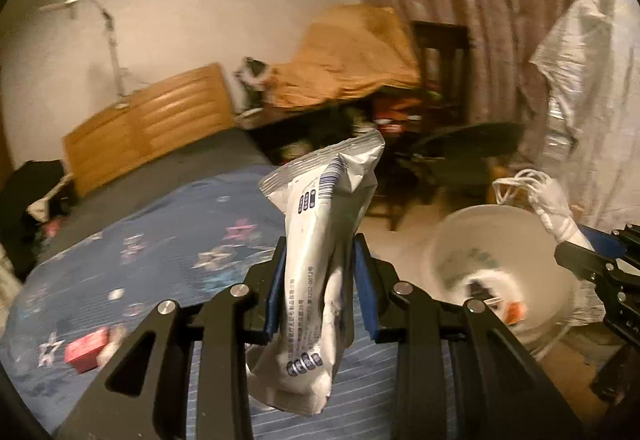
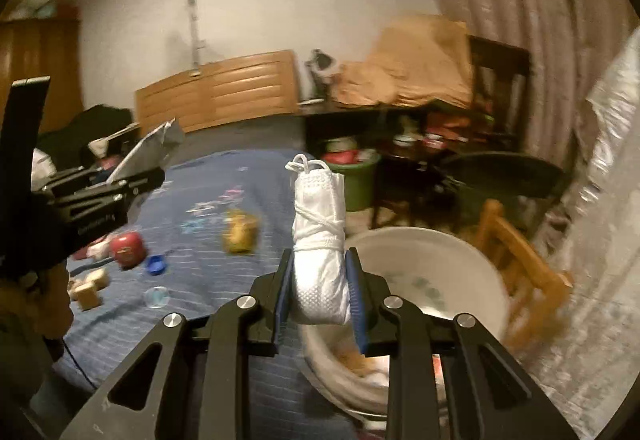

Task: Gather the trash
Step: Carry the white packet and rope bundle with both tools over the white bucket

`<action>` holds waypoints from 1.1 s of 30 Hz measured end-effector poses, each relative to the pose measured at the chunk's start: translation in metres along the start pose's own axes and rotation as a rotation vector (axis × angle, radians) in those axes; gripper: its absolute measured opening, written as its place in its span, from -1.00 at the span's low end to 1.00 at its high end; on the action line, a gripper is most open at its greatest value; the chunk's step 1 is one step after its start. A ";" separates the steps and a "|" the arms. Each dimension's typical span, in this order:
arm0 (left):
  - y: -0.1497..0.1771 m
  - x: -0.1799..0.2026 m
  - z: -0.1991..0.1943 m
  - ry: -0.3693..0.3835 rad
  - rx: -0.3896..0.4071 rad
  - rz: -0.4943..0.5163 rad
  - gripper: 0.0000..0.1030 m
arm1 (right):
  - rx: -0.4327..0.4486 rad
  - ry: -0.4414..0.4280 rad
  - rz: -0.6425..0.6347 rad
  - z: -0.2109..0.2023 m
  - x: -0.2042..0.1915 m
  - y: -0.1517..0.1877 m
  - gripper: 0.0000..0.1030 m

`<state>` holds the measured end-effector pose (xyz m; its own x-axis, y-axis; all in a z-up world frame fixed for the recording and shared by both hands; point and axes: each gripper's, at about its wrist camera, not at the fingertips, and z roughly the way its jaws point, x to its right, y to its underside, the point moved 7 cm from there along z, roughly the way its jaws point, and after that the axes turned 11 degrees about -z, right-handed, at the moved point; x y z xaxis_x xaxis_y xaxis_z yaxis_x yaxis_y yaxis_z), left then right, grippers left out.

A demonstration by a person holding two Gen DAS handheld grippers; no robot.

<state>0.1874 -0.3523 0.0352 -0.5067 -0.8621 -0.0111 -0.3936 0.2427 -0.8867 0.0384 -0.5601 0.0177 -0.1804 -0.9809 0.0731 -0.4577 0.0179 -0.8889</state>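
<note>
The left gripper (image 1: 320, 276) is clamped on a silver-white wrapper (image 1: 320, 260), whose long axis stands roughly upright between the blue pads, its crumpled top leaning toward the upper right of the left wrist view. The right gripper (image 2: 320, 288) is closed on a rolled white mask (image 2: 320, 240) bound with its own cord, also upright, the cord loop at the top.

The relation that matters is the white bin (image 2: 432, 264). In the right wrist view it sits just beyond and to the lower right of the mask, its open mouth partly under the right-hand finger, so this hand is likely the nearer one. In the left wrist view the bin (image 1: 500, 260) lies well to the right of the wrapper, with the other gripper at the right edge beside it; the left hand would have to travel rightward to drop its load.

Both grippers hang over a blue star-patterned bedspread (image 2: 208, 280). Scattered on it, left of centre in the right wrist view, are a red round object (image 2: 127, 248), a blue cap (image 2: 156, 264) and a blurred yellow item (image 2: 240, 232). Beyond are a wooden headboard (image 2: 224, 92), a cluttered desk and a curtain.
</note>
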 end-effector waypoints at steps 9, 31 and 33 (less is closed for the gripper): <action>0.009 0.095 0.050 0.158 -0.071 0.048 -0.42 | -0.054 0.108 0.099 -0.001 0.097 0.025 -0.47; 0.045 0.143 0.099 0.199 -0.193 0.087 -0.41 | -0.140 0.105 0.179 0.043 0.133 0.063 -0.47; 0.045 0.143 0.099 0.199 -0.194 0.089 -0.41 | -0.142 0.103 0.178 0.045 0.131 0.062 -0.47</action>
<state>0.1732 -0.5092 -0.0520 -0.6788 -0.7340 0.0229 -0.4703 0.4105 -0.7812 0.0254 -0.6958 -0.0480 -0.3535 -0.9350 -0.0267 -0.5272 0.2228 -0.8200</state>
